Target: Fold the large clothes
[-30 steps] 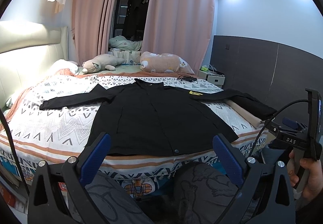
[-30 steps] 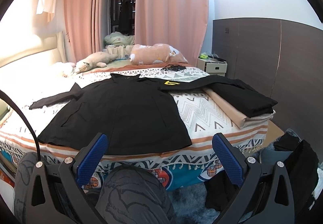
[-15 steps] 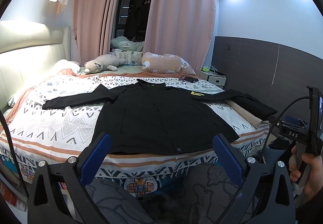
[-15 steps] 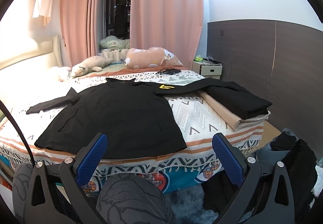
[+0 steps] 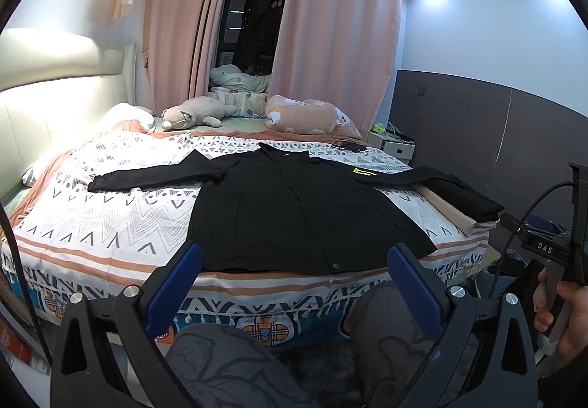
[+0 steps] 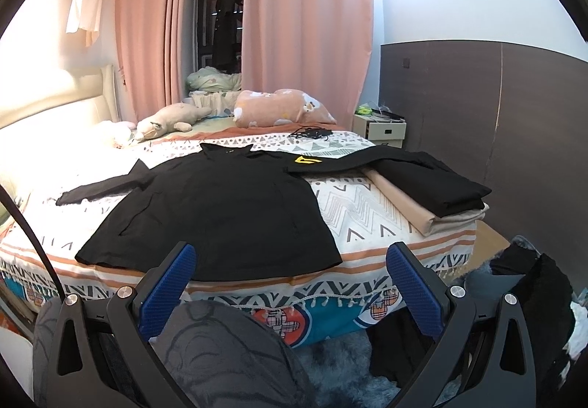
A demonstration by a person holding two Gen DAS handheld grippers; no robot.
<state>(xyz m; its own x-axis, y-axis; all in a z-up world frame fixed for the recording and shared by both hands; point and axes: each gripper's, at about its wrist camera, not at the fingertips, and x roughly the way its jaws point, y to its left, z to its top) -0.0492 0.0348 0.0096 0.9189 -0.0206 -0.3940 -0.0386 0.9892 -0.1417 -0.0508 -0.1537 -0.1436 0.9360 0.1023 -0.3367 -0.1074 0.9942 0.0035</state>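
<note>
On the patterned bed (image 5: 110, 209), black shirt (image 5: 294, 209) spread flat, sleeves out, left gripper (image 5: 294, 283) and right gripper (image 6: 292, 279) both wide open, empty, short of the hem.

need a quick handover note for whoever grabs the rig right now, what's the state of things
Left claw: open, empty, short of the bed edge.
Right claw: open, empty, also short of the bed.
Black shirt: spread flat on the patterned bedspread, sleeves out to both sides, hem nearest you. One sleeve reaches the folded stack at the bed's right corner.
Done: shirt laid out.
Left: all folds, probably sleeves inward first.
</note>
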